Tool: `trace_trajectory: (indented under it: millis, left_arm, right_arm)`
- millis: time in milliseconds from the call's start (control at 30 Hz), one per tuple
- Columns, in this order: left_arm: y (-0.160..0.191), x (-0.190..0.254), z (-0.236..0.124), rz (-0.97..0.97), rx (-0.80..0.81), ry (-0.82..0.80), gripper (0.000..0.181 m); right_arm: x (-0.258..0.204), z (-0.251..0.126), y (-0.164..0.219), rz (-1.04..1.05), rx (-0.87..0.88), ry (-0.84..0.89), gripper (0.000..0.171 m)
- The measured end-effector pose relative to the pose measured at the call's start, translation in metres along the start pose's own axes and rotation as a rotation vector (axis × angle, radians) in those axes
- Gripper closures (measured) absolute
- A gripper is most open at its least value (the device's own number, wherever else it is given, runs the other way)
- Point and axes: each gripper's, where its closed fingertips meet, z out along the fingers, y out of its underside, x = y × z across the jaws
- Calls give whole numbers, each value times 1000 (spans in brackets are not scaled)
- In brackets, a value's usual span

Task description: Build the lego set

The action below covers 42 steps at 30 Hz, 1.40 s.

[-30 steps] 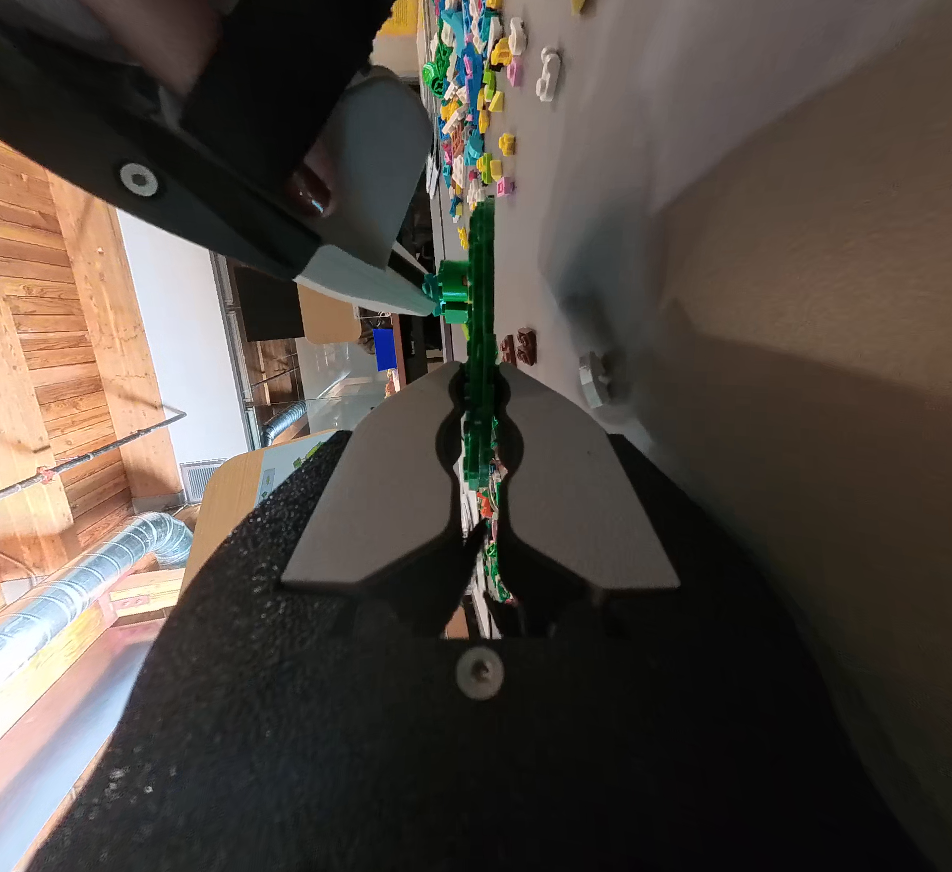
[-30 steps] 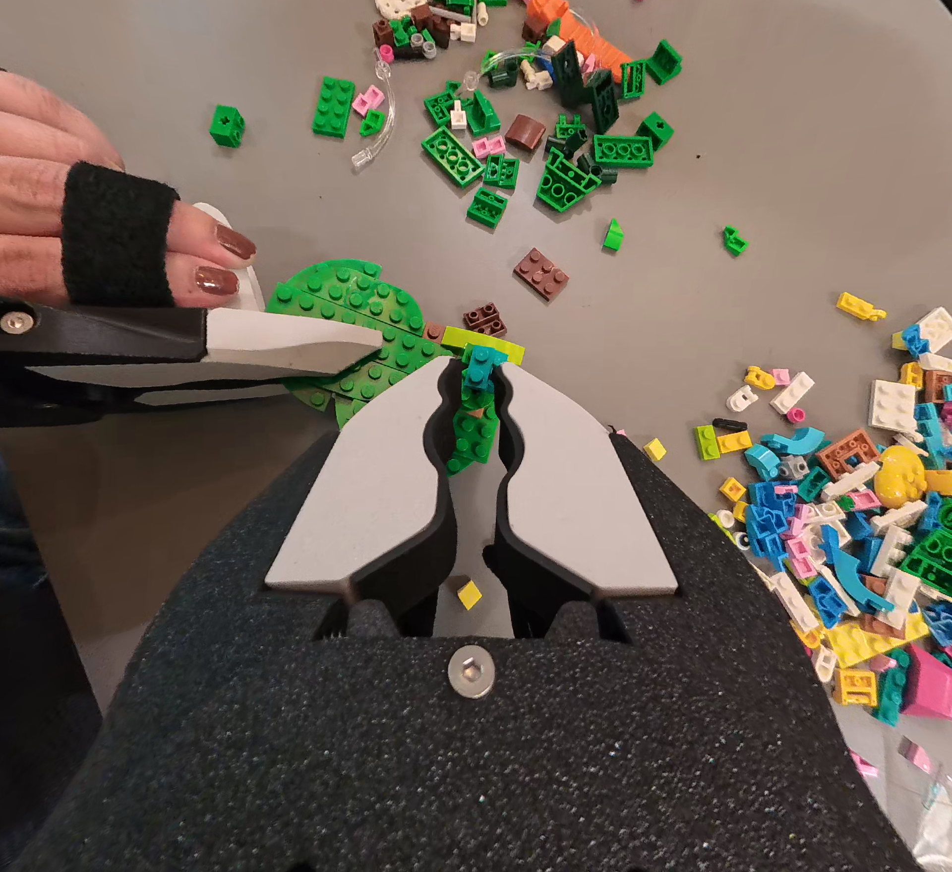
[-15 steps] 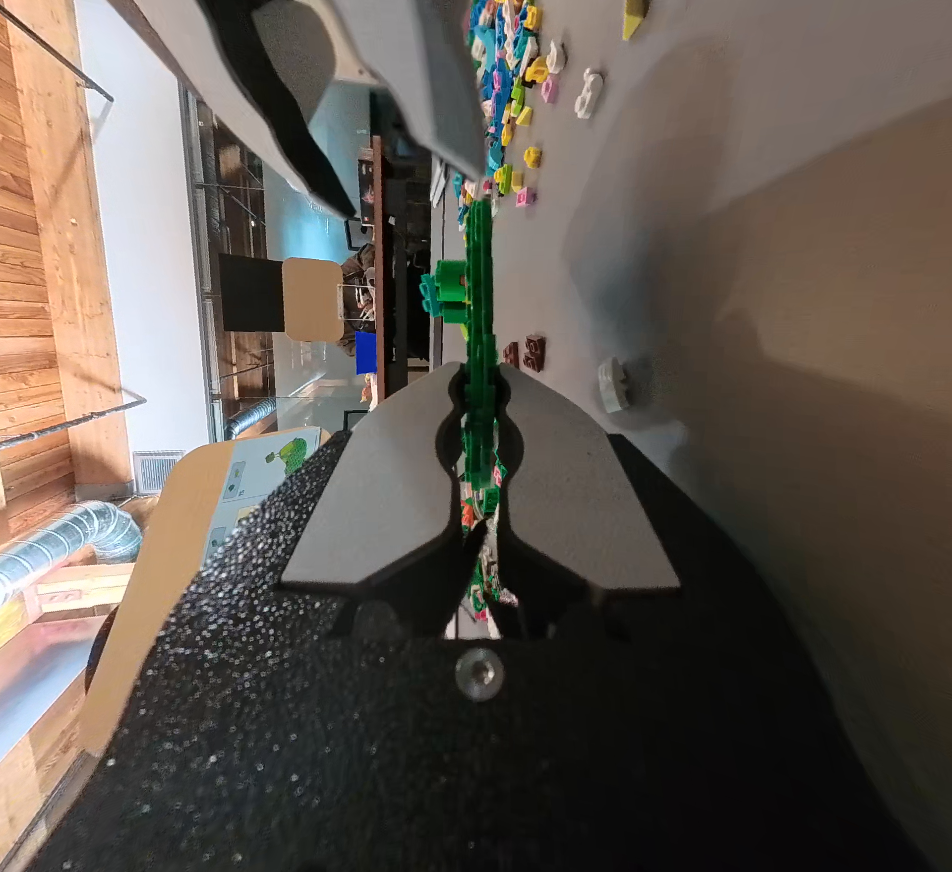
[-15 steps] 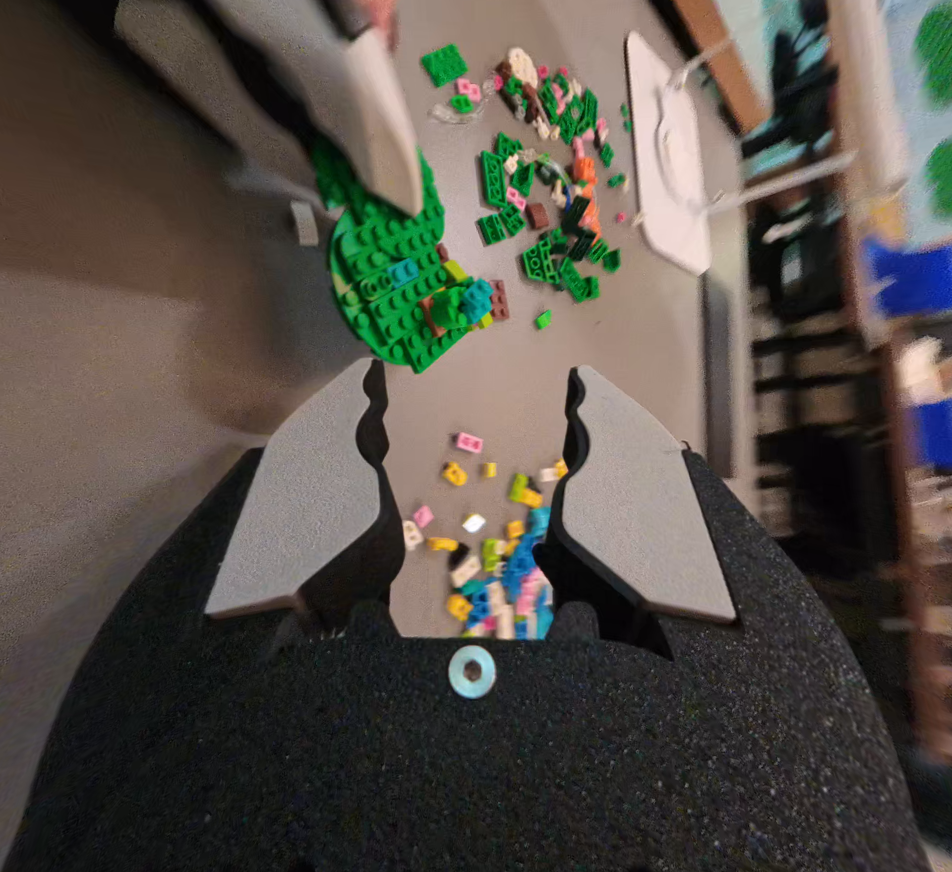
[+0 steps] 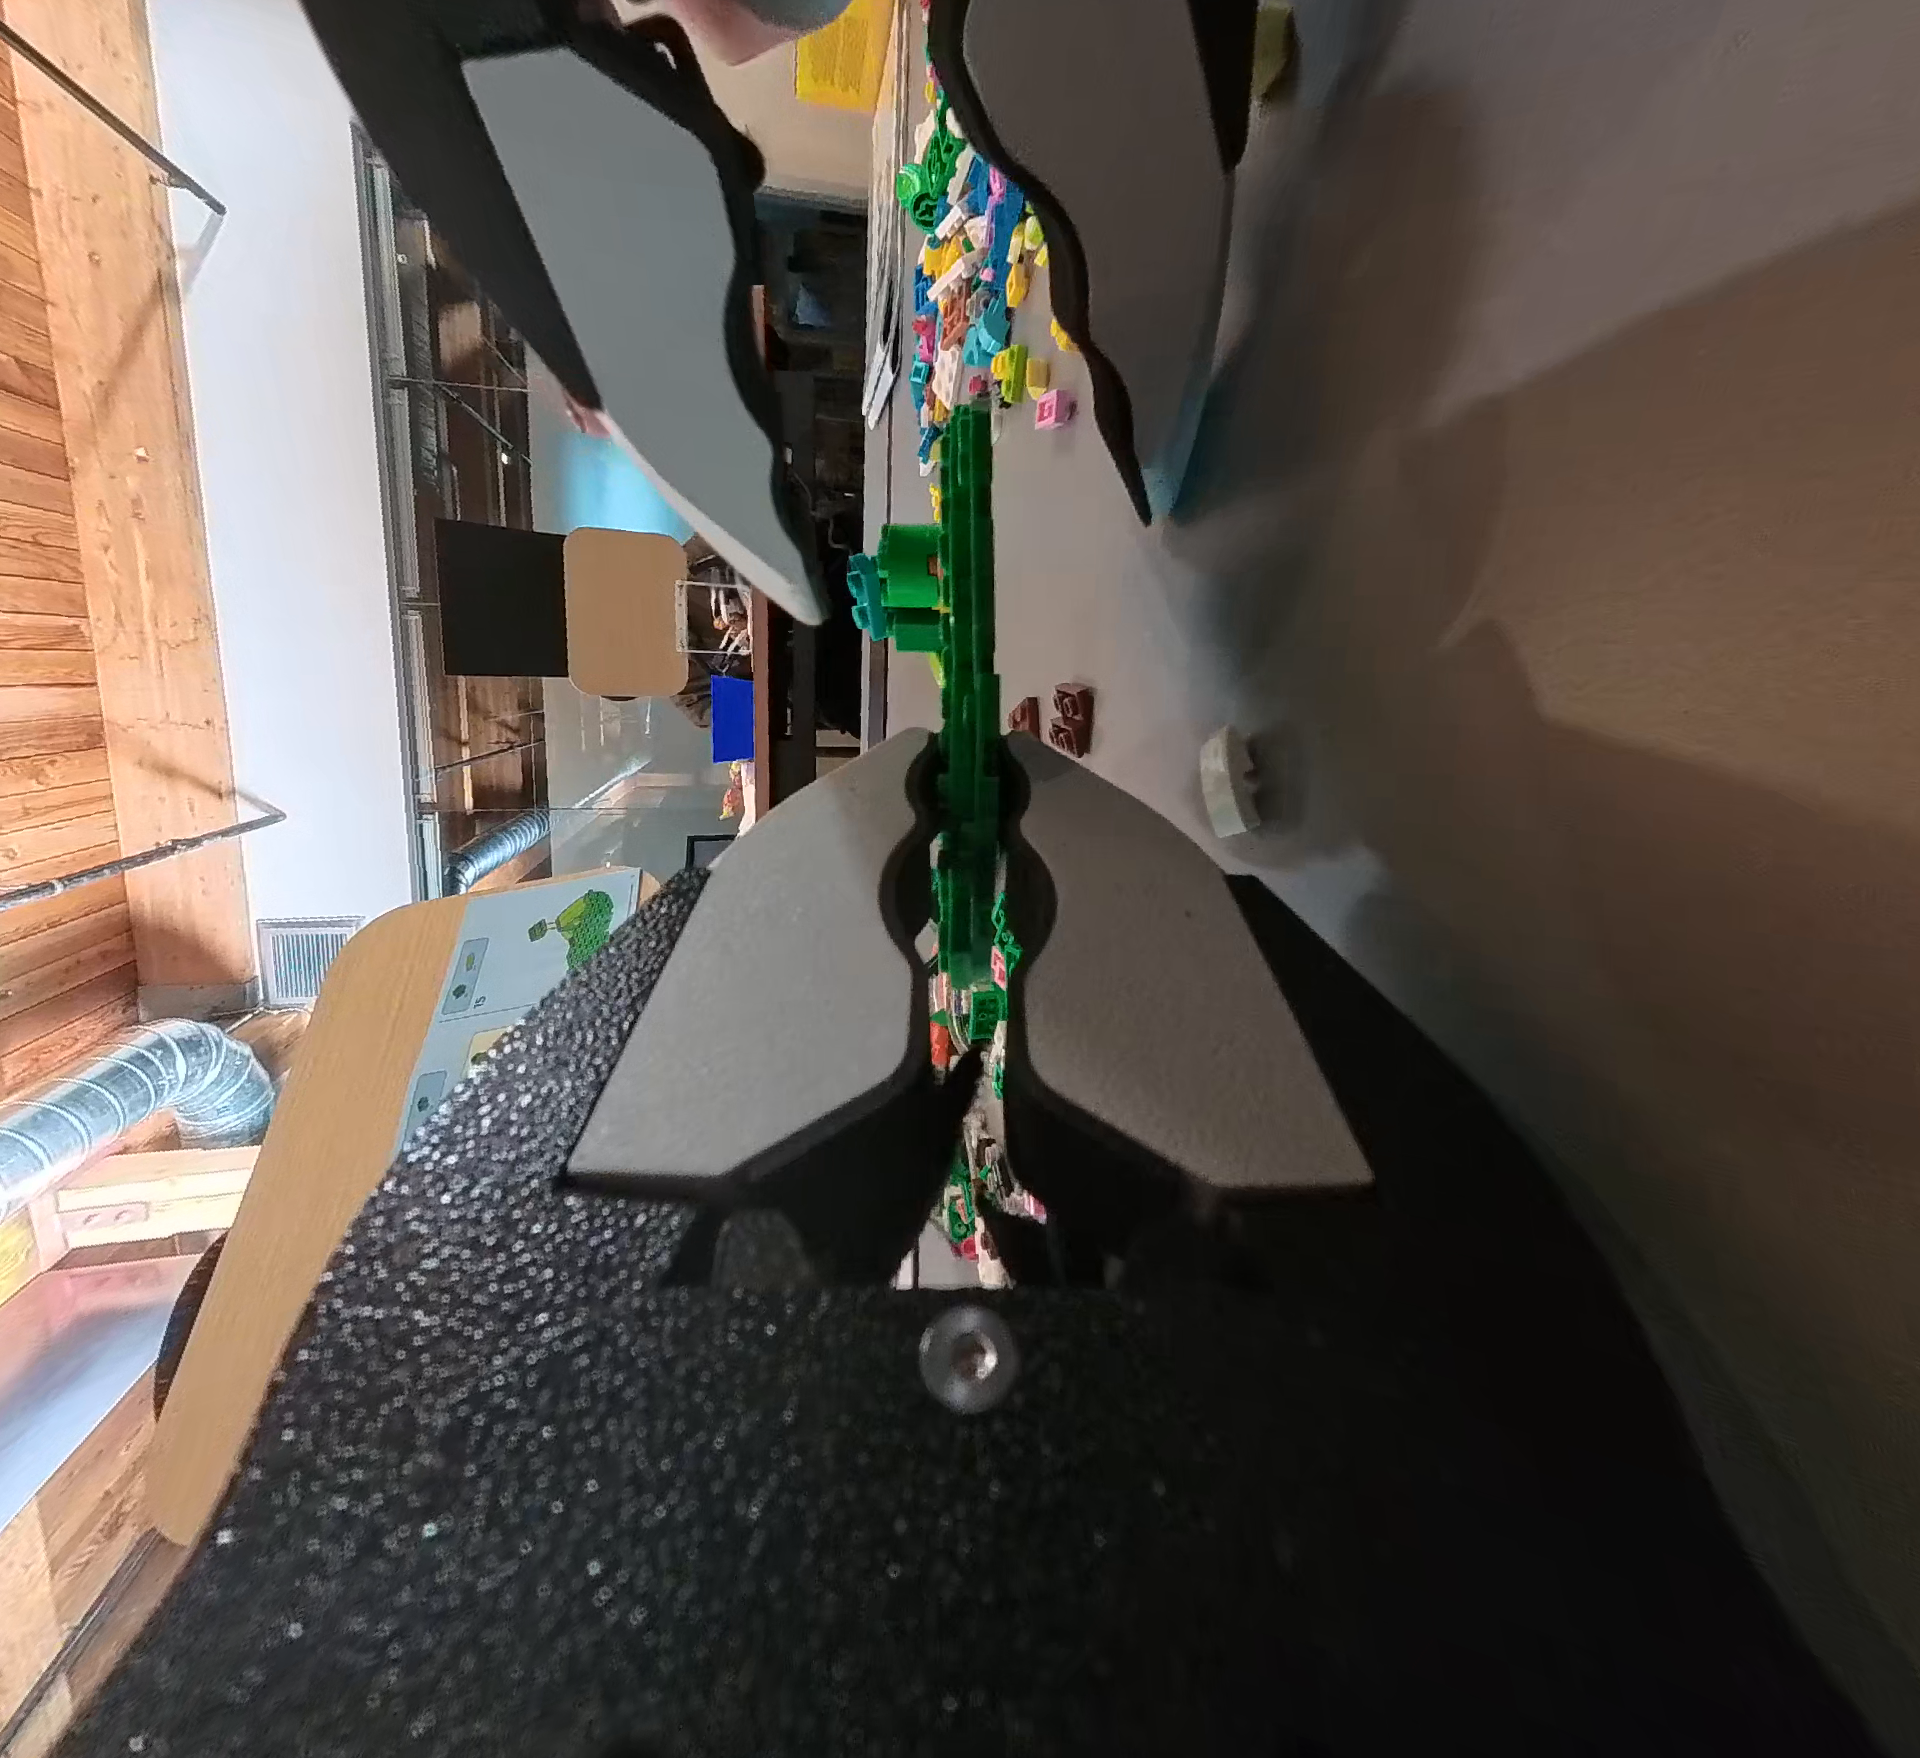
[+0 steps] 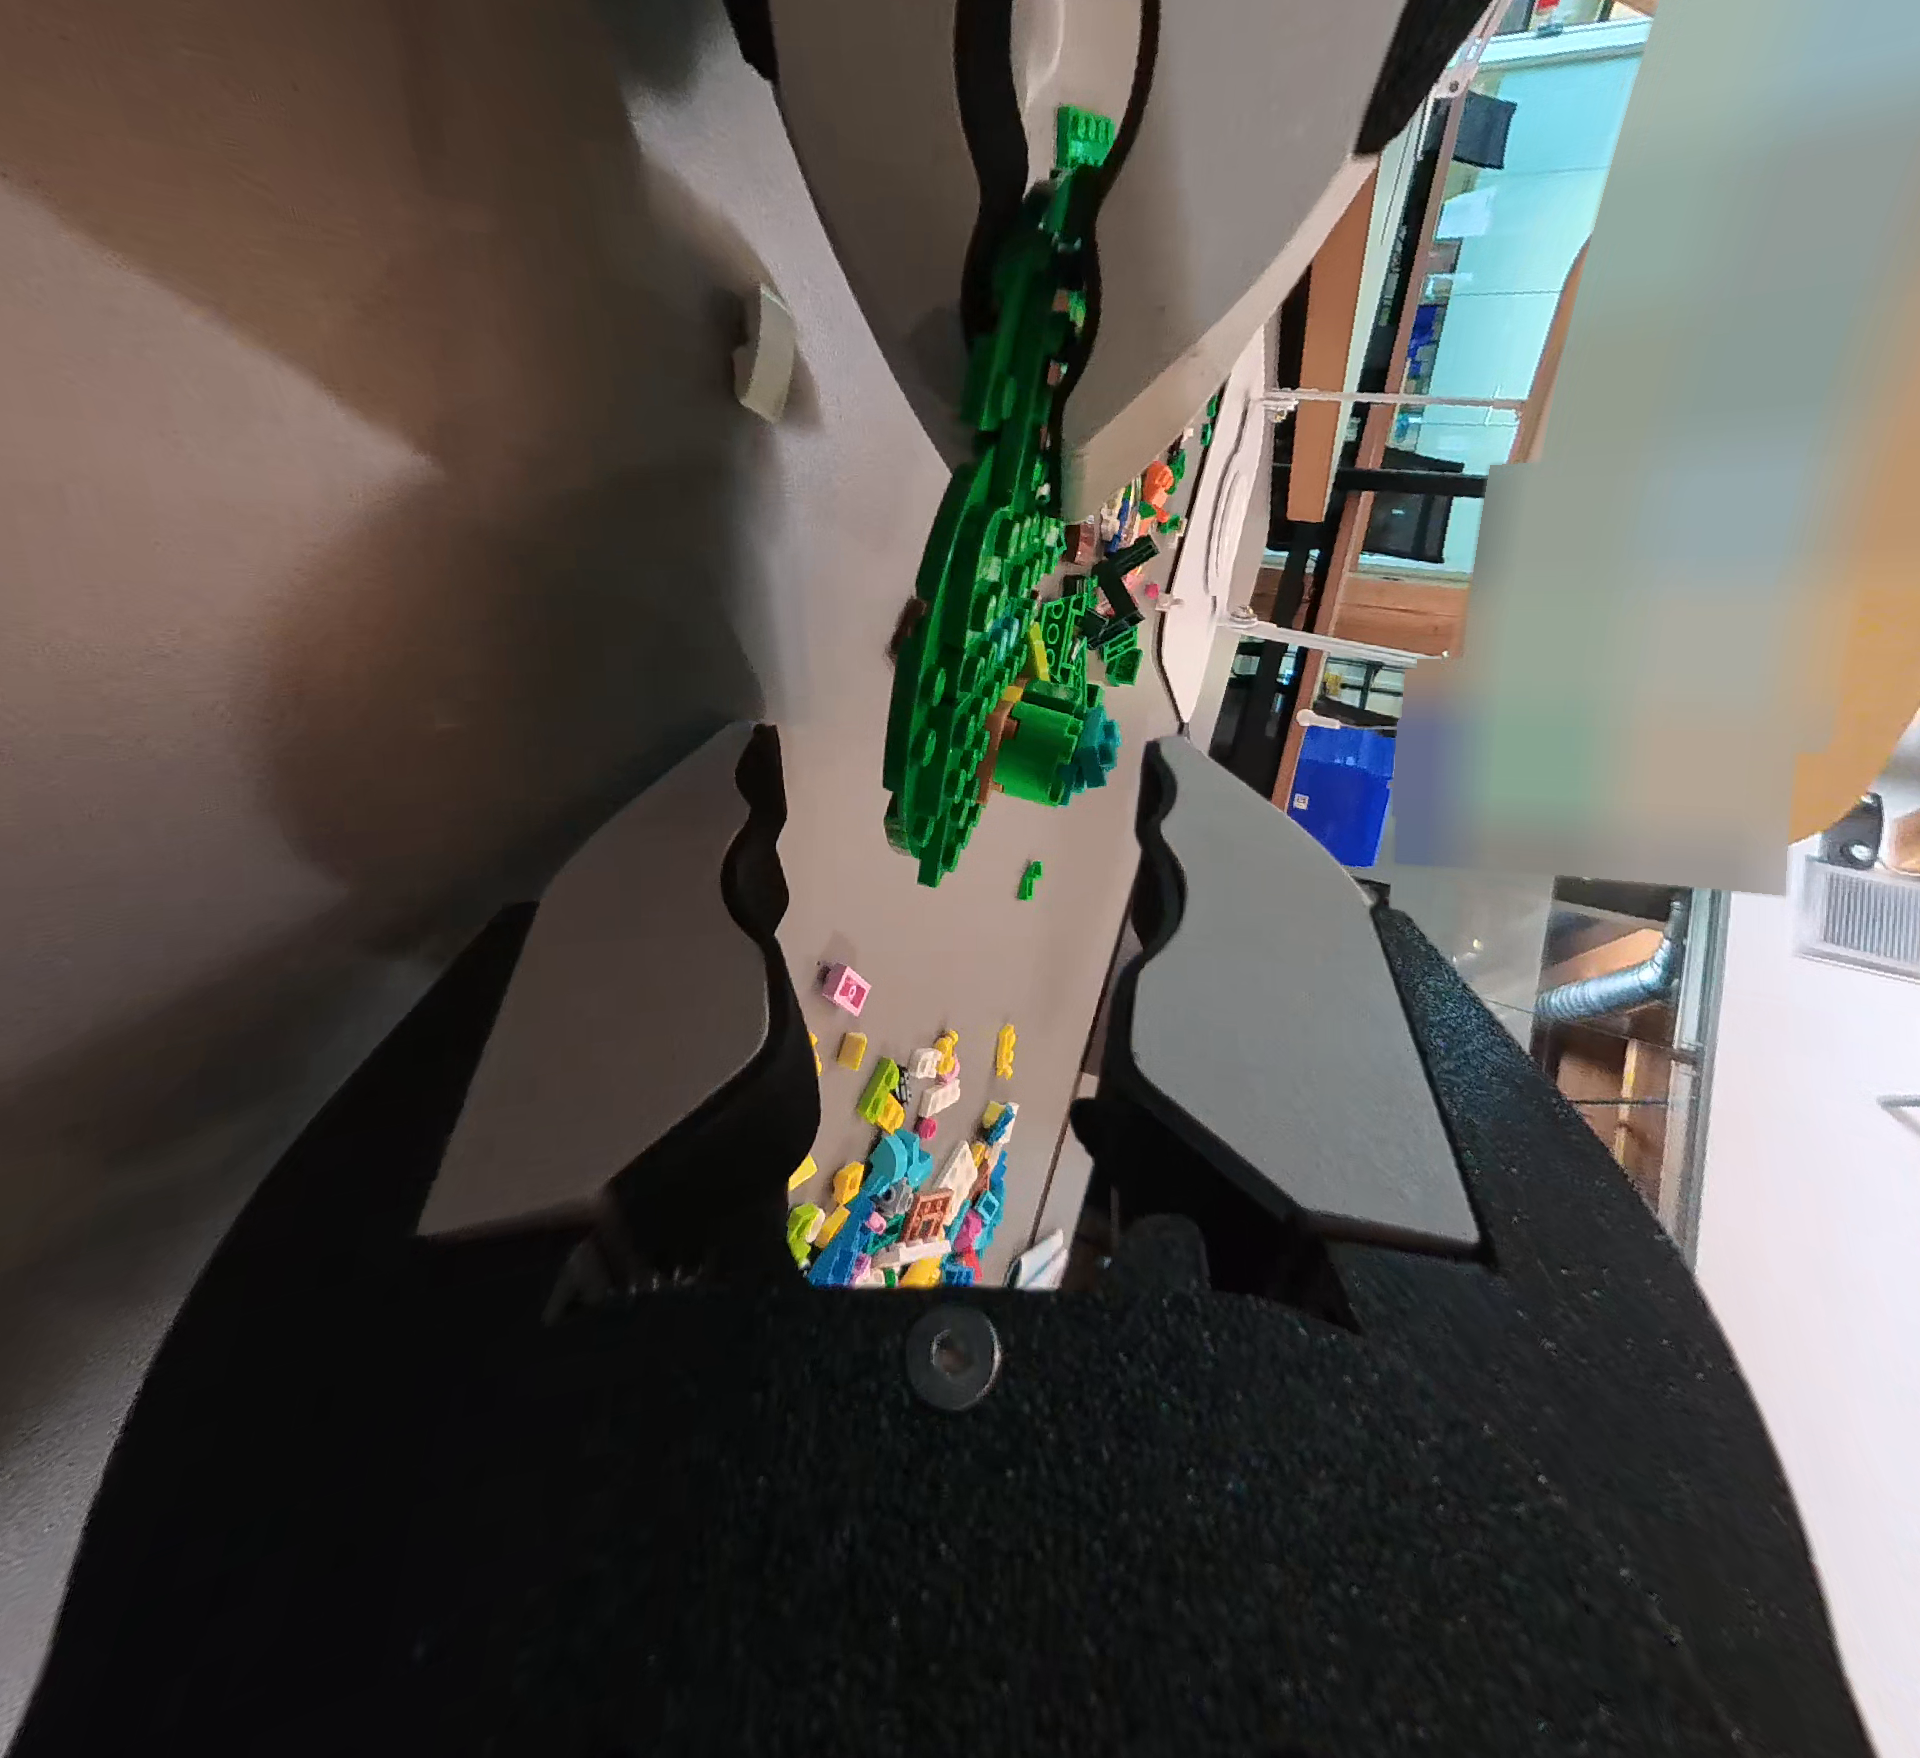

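left gripper [image 5: 964, 773]: we've clamped the round green studded lego plate [image 5: 966, 628] edge-on, held off the grey table [image 5: 1558, 150].
right gripper [image 6: 951, 835]: jaws wide, empty, plate just ahead.
risk: thin edge grip; pressing could twist the plate loose.

The plate [image 5: 966, 628] is glossy green plastic with studs. The left gripper [image 5: 966, 773] has smooth matt grey fingers [image 5: 790, 960] on a rough, grainy black body. The table [image 5: 1558, 98] is matt grey. The wall [image 5: 73, 461] is wood planks.

Green baseplate [image 5: 966, 565] edge-on, studs unseen; far room [image 6: 1662, 461] behind mosaic patch.
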Motion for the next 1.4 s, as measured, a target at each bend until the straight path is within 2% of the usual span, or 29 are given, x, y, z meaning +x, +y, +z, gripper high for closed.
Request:
trace_trajectory:
  millis: [267,633,1033,1167,1400]
  left_arm:
    - [-1,1,0,1,5,3,173]
    - [-1,3,0,14,0,16,173]
    - [-1,5,1,11,-2,30,173]
    - [-2,3,-1,2,10,24,173]
    - [-7,-1,-6,-14,43,12,173]
  right_arm:
    - [-4,1,-4,24,8,-32,115]
    - [-7,2,-1,1,-82,-42,121]
    - [-8,3,0,4,-92,-39,123]
    - [-4,2,-1,-9,-88,-5,132]
    - [0,-3,-2,-52,-89,38,136]
